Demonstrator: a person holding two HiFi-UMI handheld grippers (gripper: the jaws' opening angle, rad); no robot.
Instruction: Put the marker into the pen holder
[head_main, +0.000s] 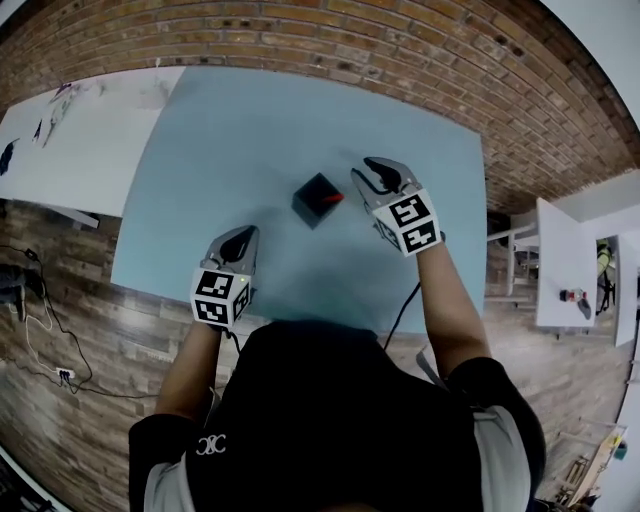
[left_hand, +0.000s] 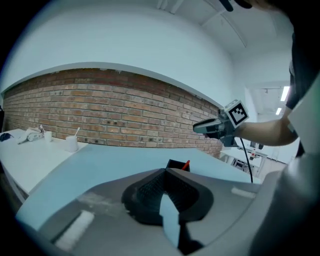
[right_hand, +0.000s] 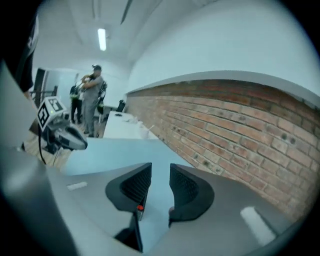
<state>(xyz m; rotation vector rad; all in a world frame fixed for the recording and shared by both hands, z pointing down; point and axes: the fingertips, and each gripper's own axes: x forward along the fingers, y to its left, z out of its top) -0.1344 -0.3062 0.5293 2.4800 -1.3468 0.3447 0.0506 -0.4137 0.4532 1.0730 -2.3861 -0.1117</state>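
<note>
We see the pen holder (head_main: 312, 203), a small black box, standing about the middle of the blue table (head_main: 220, 150), well away from every edge. The marker (head_main: 333, 198) is in it: only its red end shows above the rim on the holder's right side, and the rest is hidden inside. The right gripper (head_main: 383, 178) hovers just to the right of the holder and apart from it. In its own view its ribbed pads (right_hand: 139, 182) stand spread with only blue table top between them. Low by the left pad sits a small red-tipped piece (right_hand: 140, 207) (we cannot tell what it is). The left gripper (head_main: 238, 243) hangs near the table's near edge, left of the holder. Its jaw tips are pressed together on nothing, and in its own view they cover the holder's lower part, so only the rim and the red end show above them. A person's arms and dark top fill the bottom of the head view. On the white table (head_main: 70, 150) to the left lie small things too blurred to name.
</note>
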